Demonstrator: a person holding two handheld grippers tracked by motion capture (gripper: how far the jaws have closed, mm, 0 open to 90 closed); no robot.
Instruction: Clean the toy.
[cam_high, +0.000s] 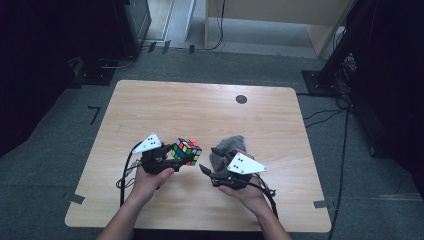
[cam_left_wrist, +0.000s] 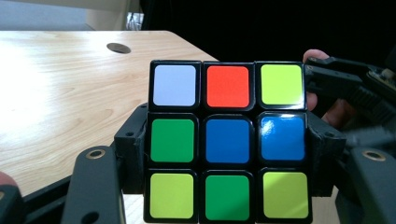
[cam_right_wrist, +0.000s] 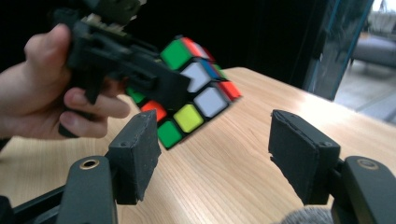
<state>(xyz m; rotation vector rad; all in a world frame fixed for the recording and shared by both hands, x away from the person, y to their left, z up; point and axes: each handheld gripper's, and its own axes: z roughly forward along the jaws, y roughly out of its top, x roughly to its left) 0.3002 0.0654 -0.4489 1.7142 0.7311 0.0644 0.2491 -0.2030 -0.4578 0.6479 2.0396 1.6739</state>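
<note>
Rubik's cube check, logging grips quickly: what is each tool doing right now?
Left tool: closed on the Rubik's cube, held above the table.
Right tool: open, nothing between its pads.

High overhead, gripper views close, cube (cam_high: 186, 151) shared

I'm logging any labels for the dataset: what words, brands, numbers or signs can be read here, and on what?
None: the puzzle cube shows plain coloured stickers with no logo.
The grey plates on the left hand-held gripper and right hand-held gripper carry dark dots, no letters.
</note>
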